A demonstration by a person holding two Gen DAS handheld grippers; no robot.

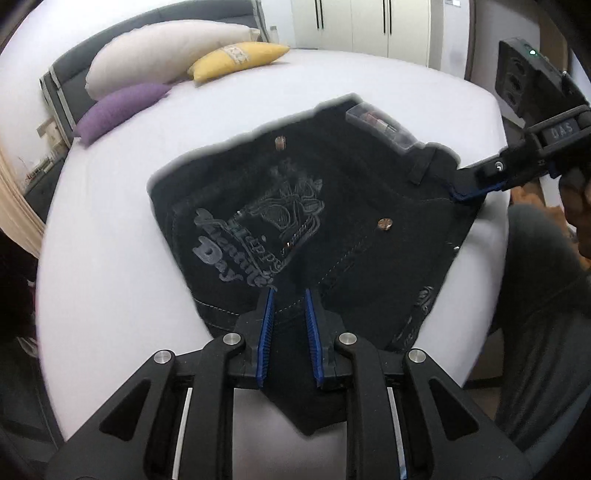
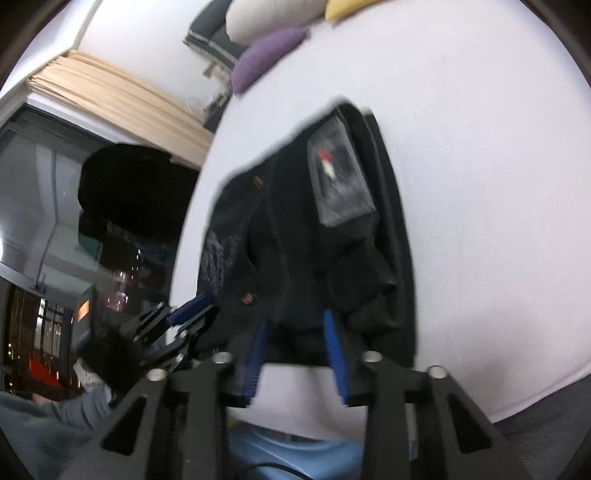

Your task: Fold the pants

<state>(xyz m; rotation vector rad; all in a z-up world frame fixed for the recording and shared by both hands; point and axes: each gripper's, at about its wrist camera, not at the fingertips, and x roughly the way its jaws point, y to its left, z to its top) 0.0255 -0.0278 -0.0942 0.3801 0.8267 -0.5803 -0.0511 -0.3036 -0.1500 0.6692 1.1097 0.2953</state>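
Note:
Black pants (image 1: 332, 206) with a grey print lie folded on the white bed (image 1: 110, 258); a clear tag sits at the waistband. My left gripper (image 1: 290, 295) is at the near edge of the pants, its jaws apart with dark cloth lying between them. My right gripper (image 1: 456, 192) touches the right corner of the pants. In the right wrist view the pants (image 2: 295, 240) hang just ahead of the right gripper (image 2: 297, 321), whose jaws stand apart around the cloth's near edge. The left gripper (image 2: 192, 310) shows at the left edge of the pants.
Three pillows lie at the bed's head: white (image 1: 166, 51), yellow (image 1: 240, 59), purple (image 1: 118, 107). White wardrobe doors (image 1: 369, 26) stand behind the bed. A beige curtain (image 2: 110, 99) and a dark window are at the left. The person's grey-clad leg (image 1: 535, 295) is at the right.

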